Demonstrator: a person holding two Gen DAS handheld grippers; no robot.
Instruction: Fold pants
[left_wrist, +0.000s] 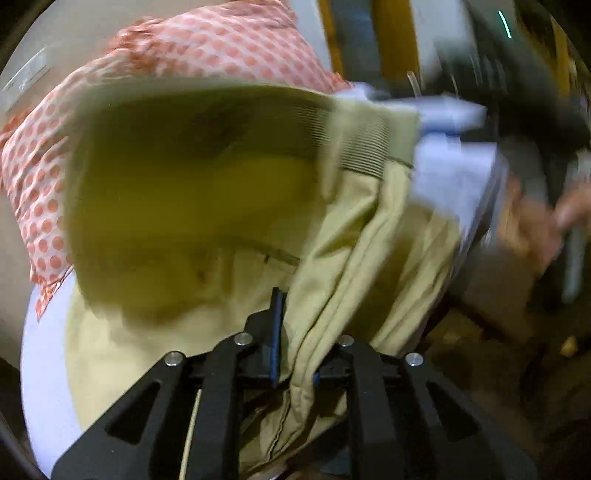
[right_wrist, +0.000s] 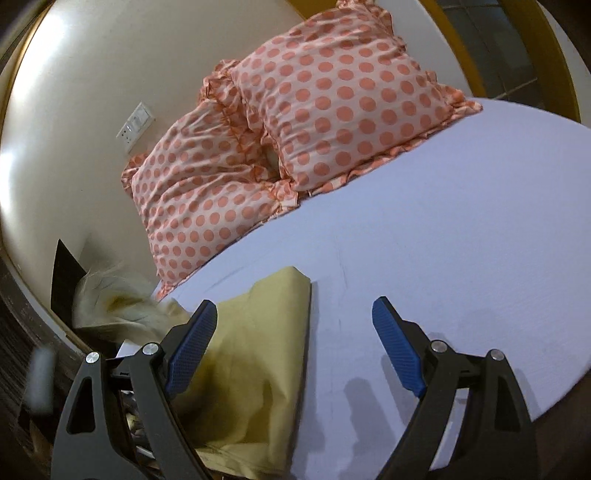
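Note:
The khaki pants (left_wrist: 207, 206) fill the left wrist view, lifted and blurred, with the ribbed waistband (left_wrist: 365, 147) at the upper right. My left gripper (left_wrist: 295, 354) is shut on a bunched fold of the pants fabric. In the right wrist view the pants (right_wrist: 258, 354) lie partly folded on the white bed sheet (right_wrist: 461, 221) at lower left. My right gripper (right_wrist: 295, 350) is open and empty just above the sheet, its left finger over the pants' edge.
Two pink pillows with orange dots (right_wrist: 332, 103) lean against the wall at the head of the bed. A wall switch plate (right_wrist: 135, 125) is at the left. The bed's left edge has a blurred pale object (right_wrist: 114, 295). A hand (left_wrist: 535, 229) shows at the right.

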